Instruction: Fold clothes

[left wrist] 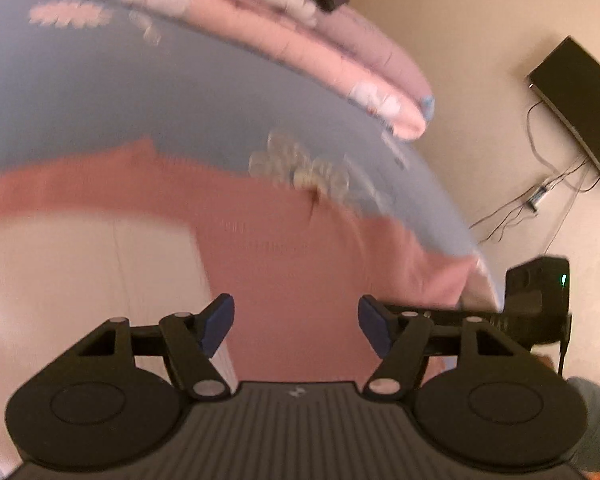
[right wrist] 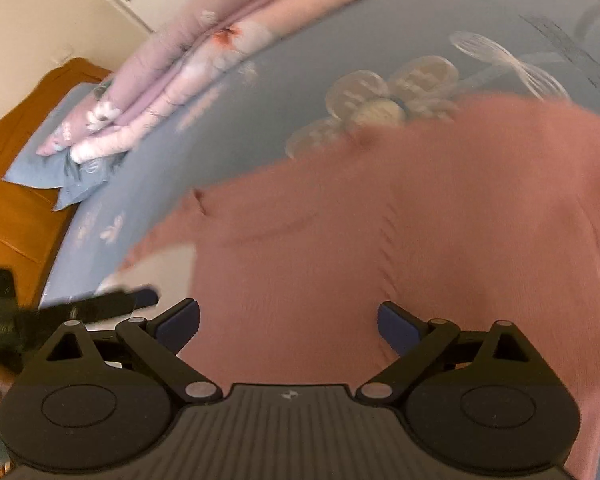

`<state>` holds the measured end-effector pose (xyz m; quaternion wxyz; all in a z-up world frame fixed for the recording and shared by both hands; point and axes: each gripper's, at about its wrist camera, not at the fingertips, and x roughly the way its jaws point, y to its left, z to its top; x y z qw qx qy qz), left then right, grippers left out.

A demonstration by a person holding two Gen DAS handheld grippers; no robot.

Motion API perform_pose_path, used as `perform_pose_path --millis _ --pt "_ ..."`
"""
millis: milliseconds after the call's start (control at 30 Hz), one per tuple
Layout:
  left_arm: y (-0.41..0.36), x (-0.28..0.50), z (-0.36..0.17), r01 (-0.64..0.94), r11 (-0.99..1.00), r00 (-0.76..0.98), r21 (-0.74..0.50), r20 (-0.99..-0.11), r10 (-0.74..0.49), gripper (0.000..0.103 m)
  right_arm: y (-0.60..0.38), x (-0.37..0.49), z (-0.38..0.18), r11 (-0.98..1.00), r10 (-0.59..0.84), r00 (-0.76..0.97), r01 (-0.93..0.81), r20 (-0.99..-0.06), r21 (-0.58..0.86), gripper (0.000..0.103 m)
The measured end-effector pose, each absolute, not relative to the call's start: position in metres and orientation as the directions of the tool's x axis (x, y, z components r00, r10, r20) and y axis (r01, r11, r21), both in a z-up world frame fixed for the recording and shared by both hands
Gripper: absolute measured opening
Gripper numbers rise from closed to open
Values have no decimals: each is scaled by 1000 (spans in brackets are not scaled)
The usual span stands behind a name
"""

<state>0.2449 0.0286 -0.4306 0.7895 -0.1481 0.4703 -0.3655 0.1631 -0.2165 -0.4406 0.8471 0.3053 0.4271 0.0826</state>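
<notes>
Two grippers: both sit at the bottom of their own views, each aimed down over the bed.
Left gripper (left wrist: 296,322): fingers stand well apart with nothing between them; only pink cloth shows through the gap, lying below and untouched.
Right gripper (right wrist: 288,326): fingers also spread wide and hold nothing; pink cloth fills the gap behind them, not pinched.
Pink sweater (right wrist: 400,248): spread flat on the bed, directly ahead of and under both pairs of fingers. In the right view it fills the centre and right of the frame; its long axis seems to run from lower right toward a sleeve or edge at centre left.
White garment (left wrist: 92,272): a pale piece lies at the lower left of the left view, its edge meeting the sweater; blur hides which overlaps which.
Key relation: the sweater body lies closer under the right gripper, while the left gripper sits nearer the seam between pink and white, so I judge the left better placed for that side edge.
Bed sheet (left wrist: 140,100): blue with flower print, beyond the sweater.
Folded quilt (left wrist: 340,52): pink and floral, along the far edge of the bed.
Television (left wrist: 580,108): on the wall, upper right of the left view.
</notes>
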Motion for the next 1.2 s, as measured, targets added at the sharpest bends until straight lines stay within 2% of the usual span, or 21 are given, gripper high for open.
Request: perform_pose_path --millis 100,167,267,367,433,567,633,833,967,1200 --pt "41 221 -448 344 769 294 -539 -716 -633 68 -230 142 -439 803 354 636 170 -686 572 98" --pt "53 211 -451 318 763 312 -563 -698 -645 71 -237 134 -440 787 343 636 207 -691 581 98" --pt "56 208 -442 266 787 323 -557 -717 -617 68 -242 122 -437 784 321 628 244 -709 571 98" --pt "49 202 -420 333 762 359 -555 -673 -647 70 -238 113 -430 755 342 639 250 -689 607 98" --pt "41 199 -417 358 766 360 -533 -678 -640 72 -232 109 -431 749 345 638 255 -689 611 99" --pt "38 195 -436 296 823 327 -486 -758 -565 72 -228 99 -441 766 296 605 312 -739 562 99" --pt "42 187 -442 300 845 349 -442 -773 -529 71 -227 93 -441 763 289 612 317 -736 563 99" --pt "36 182 -425 248 871 370 -423 -790 -489 68 -208 97 -435 823 242 563 313 -790 475 100" --pt "56 161 -410 245 882 419 -402 -777 -470 69 -192 99 -427 801 272 540 332 -796 499 100" --pt "117 127 -394 104 951 493 -290 -816 -303 69 -132 104 -418 809 349 500 266 -793 524 100"
